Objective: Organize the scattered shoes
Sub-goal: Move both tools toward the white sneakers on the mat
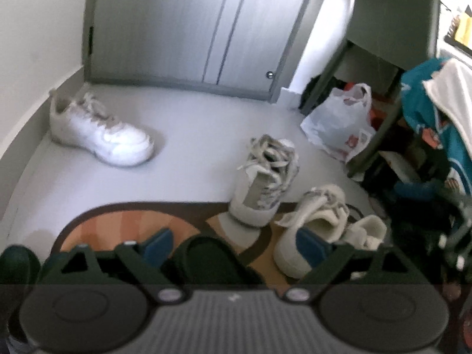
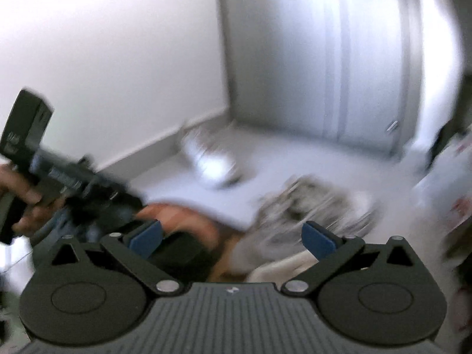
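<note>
Plainly, bare floor (image 1: pixel 188 124) separates white sneaker (image 1: pixel 97 129) from doormat (image 1: pixel 124 221).

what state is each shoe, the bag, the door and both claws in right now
white sneaker: upright on its sole, alone near the wall
laced grey shoe: upright, heel on the mat edge
cream shoe: on the mat, tipped, tongue flopped open
plastic bag: slumped open on the floor
door: shut
left claw: open, empty
right claw: open, empty
</note>
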{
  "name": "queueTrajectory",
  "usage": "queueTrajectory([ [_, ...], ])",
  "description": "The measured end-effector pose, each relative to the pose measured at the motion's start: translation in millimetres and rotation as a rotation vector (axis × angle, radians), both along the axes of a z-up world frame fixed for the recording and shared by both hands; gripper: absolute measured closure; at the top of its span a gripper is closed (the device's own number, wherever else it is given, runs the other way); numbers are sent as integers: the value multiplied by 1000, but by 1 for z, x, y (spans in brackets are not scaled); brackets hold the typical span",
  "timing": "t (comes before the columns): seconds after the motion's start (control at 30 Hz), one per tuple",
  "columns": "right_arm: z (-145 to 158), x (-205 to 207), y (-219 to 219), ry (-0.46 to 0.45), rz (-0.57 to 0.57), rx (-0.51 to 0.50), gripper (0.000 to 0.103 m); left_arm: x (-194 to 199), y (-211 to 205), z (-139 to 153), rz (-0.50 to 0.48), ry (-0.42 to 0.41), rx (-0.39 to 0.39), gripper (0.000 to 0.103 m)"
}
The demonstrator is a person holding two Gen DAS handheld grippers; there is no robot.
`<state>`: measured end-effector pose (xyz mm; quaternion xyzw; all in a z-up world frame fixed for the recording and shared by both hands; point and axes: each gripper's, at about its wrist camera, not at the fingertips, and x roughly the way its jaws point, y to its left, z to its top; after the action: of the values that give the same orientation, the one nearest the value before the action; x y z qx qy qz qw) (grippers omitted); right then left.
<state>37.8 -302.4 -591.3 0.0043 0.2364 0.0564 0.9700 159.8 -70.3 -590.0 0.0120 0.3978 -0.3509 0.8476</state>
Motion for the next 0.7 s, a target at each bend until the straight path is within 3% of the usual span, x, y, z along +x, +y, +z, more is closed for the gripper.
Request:
queueTrajectory([
  [0.17,11,-6,-34,95,-128,-121,0,-5,-21,2,-49,60,-23,11],
  [0.33,6,-18,-64,189,-217,-42,1,-12,-47,-2,-150,53,6,13],
  [0.53,-6,-10,-66,253,-188,-29,15,-21,-65,-13,-212,79,13,22],
  [0.7,-15,-10,-67,300,-219,-15,16,-36,-81,-30,-280,115,10,27],
])
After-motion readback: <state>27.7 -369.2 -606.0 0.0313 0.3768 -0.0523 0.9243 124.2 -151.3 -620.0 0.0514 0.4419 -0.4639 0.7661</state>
